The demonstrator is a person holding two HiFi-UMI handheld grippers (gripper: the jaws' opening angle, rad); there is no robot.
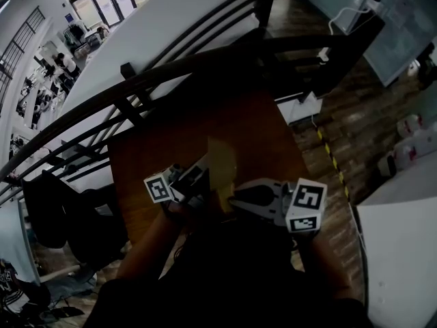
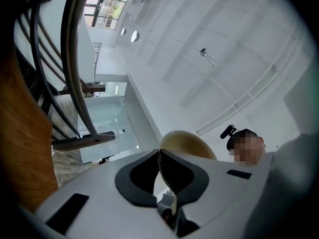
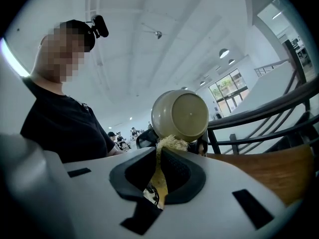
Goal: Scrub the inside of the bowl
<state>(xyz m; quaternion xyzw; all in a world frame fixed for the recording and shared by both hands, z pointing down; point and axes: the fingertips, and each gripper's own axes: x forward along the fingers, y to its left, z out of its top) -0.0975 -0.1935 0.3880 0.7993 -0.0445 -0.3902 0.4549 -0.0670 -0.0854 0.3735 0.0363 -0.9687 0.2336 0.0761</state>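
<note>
In the right gripper view a cream bowl (image 3: 180,114) hangs in the air with its underside turned to the camera. My left gripper (image 2: 159,156) is shut on the bowl's thin rim (image 2: 160,171), and the bowl's wall (image 2: 188,142) bulges just beyond the pads. My right gripper (image 3: 159,156) is shut on a yellow scrubber (image 3: 157,176), whose frayed pale end (image 3: 172,142) touches the bowl's lower edge. In the dark head view both grippers, left (image 1: 198,180) and right (image 1: 235,197), meet over the near part of the wooden table (image 1: 171,149), with a yellowish shape between them.
A black curved railing (image 1: 171,67) runs behind the table. Dark clothing hangs on a chair at the left (image 1: 61,210). White jugs (image 1: 413,139) stand on the floor at the right, beside a white surface (image 1: 403,251). Several people are far off in the hall.
</note>
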